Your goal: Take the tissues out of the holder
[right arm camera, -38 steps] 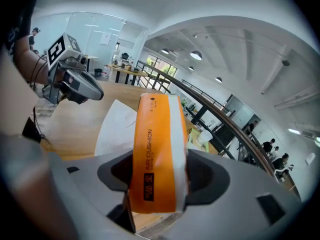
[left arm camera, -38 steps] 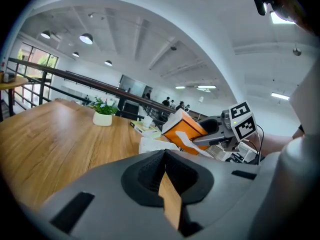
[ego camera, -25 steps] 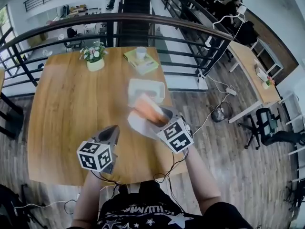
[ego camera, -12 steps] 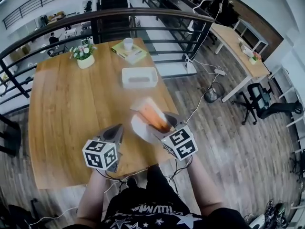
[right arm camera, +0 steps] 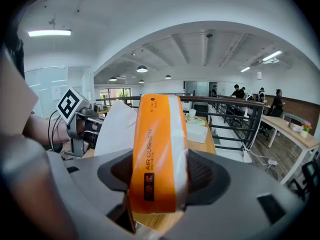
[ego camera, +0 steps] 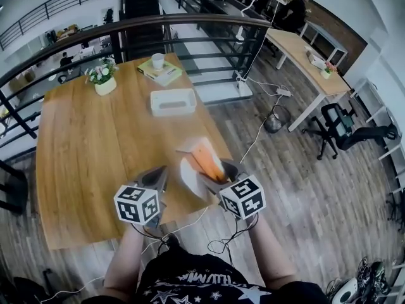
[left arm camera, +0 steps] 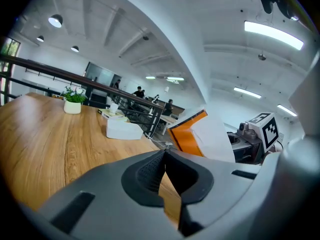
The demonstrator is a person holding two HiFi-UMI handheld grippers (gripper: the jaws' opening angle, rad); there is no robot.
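My right gripper (ego camera: pixel 215 170) (right arm camera: pixel 159 176) is shut on an orange and white tissue pack (ego camera: pixel 207 159) (right arm camera: pixel 159 149), which it holds up above the table's near right edge. A loose white sheet (ego camera: pixel 190 177) (right arm camera: pixel 117 126) hangs at the pack's left side. The white tissue holder (ego camera: pixel 173 101) (right arm camera: pixel 196 131) (left arm camera: pixel 122 130) sits farther back on the wooden table (ego camera: pixel 88 144), well apart from the pack. My left gripper (ego camera: pixel 158 177) (left arm camera: pixel 164 156) hovers left of the pack with its jaws closed and nothing between them. The pack (left arm camera: pixel 187 134) shows in the left gripper view too.
A potted plant (ego camera: pixel 103 80) stands at the table's far left. A yellow-green book with a white cup (ego camera: pixel 157 60) on it lies at the far edge, in front of a dark railing (ego camera: pixel 190 27). Cables (ego camera: pixel 190 223) trail off the table's near edge.
The right gripper has drawn the tissue pack back toward the person, farther from the holder. The left gripper has kept its place beside it.
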